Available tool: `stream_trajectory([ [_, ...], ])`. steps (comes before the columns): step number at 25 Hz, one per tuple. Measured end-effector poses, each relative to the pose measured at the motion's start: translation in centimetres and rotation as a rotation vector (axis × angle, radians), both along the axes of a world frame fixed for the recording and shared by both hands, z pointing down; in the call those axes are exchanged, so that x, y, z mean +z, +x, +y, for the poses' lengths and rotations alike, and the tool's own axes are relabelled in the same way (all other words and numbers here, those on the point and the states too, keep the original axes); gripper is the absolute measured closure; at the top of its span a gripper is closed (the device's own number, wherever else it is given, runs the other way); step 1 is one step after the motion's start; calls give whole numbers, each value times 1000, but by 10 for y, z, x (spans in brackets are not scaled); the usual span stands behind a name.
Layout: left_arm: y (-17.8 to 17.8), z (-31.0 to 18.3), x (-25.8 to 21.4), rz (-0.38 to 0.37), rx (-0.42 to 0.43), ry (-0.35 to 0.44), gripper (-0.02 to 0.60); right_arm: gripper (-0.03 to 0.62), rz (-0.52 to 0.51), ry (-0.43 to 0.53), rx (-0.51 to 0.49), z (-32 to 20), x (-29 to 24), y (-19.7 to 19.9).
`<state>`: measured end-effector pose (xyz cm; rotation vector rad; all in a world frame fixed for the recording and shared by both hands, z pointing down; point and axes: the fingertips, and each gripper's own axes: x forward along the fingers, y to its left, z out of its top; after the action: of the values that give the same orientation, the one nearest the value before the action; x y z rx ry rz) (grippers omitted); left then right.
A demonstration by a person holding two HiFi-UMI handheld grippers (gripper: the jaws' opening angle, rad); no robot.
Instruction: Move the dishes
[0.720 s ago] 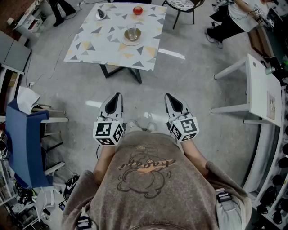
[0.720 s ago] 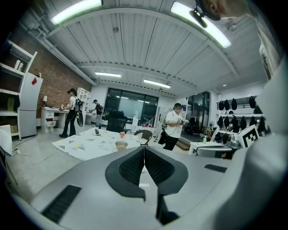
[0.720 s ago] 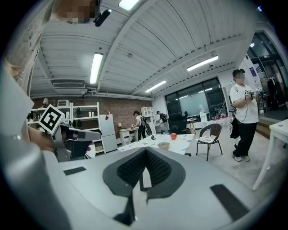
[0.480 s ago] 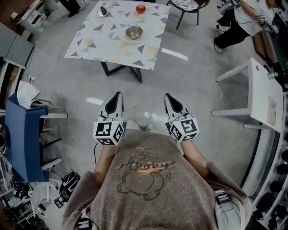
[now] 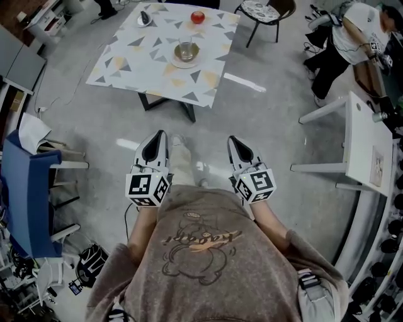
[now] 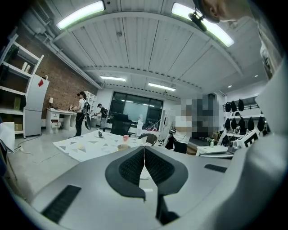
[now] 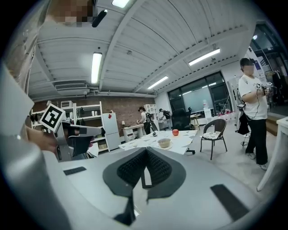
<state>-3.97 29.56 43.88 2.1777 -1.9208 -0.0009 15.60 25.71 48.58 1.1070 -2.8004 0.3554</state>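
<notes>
The dishes stand on a table with a triangle-patterned cloth [image 5: 135, 60] some way ahead: a bowl on a plate [image 5: 186, 51] with a glass in it, a red apple [image 5: 198, 17] and a small dark object [image 5: 145, 17]. My left gripper [image 5: 160, 134] and right gripper [image 5: 233, 140] are held side by side near my waist, above the floor and far short of the table. Both are shut with nothing between the jaws. The left gripper view shows its closed pads [image 6: 144, 152] with the bowl [image 6: 122, 146] far behind. The right gripper view shows the bowl [image 7: 164, 143] and apple [image 7: 175, 132].
A blue chair [image 5: 28, 188] stands at my left and a white table [image 5: 368, 135] at my right. A dark chair [image 5: 261, 9] sits beyond the patterned table, and a person [image 5: 352, 31] stands at the far right. Grey floor lies between me and the table.
The whole scene has shifted as I step forward; a leg now shows between the grippers. Both grippers stay shut and level in front of me.
</notes>
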Motion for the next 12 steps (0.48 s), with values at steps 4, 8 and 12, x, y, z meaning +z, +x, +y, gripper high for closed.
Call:
stream_trajectory([
  [4, -9, -23, 1, -2, 15, 3, 561, 592, -1, -5, 23, -23, 3, -5],
  [8, -21, -54, 3, -2, 35, 3, 561, 592, -8, -15, 34, -48, 6, -20],
  [12, -32, -94, 4, -1, 63, -5, 561, 592, -16, -23, 42, -79, 4, -38],
])
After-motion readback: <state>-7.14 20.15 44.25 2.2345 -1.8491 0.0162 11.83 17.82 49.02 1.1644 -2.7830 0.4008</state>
